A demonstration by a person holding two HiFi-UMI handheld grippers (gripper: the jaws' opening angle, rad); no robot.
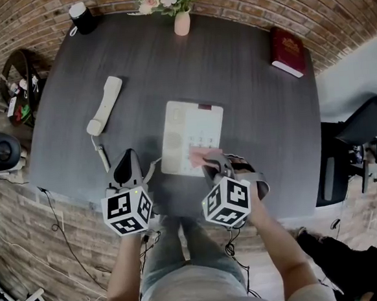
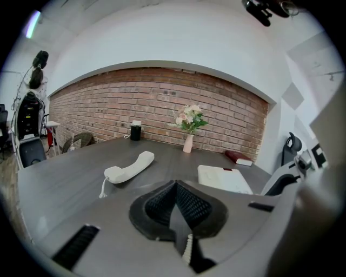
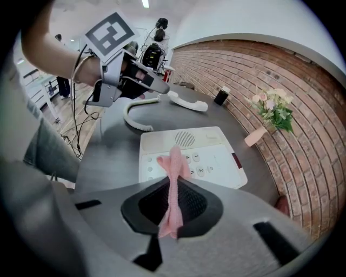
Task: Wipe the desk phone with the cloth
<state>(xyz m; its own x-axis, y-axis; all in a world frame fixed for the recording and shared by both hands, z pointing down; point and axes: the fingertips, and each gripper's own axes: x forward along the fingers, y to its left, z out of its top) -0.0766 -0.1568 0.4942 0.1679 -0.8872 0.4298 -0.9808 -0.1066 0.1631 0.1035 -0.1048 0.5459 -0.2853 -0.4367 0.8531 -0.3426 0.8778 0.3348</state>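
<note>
Head view: handset [image 1: 104,105], vase [image 1: 182,24], book [image 1: 287,51] surround phone [image 1: 187,122]; right gripper [image 1: 213,161] pinches cloth [image 1: 200,155].

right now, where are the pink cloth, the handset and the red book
pink cloth [image 3: 173,181], right gripper view, its pinched middle fold
handset [image 1: 105,102], head view, middle of its grip
red book [image 1: 287,49], head view, centre of its cover

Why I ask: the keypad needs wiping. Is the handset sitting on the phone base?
No, the handset lies on the desk, apart from the phone base and to its left.
</note>
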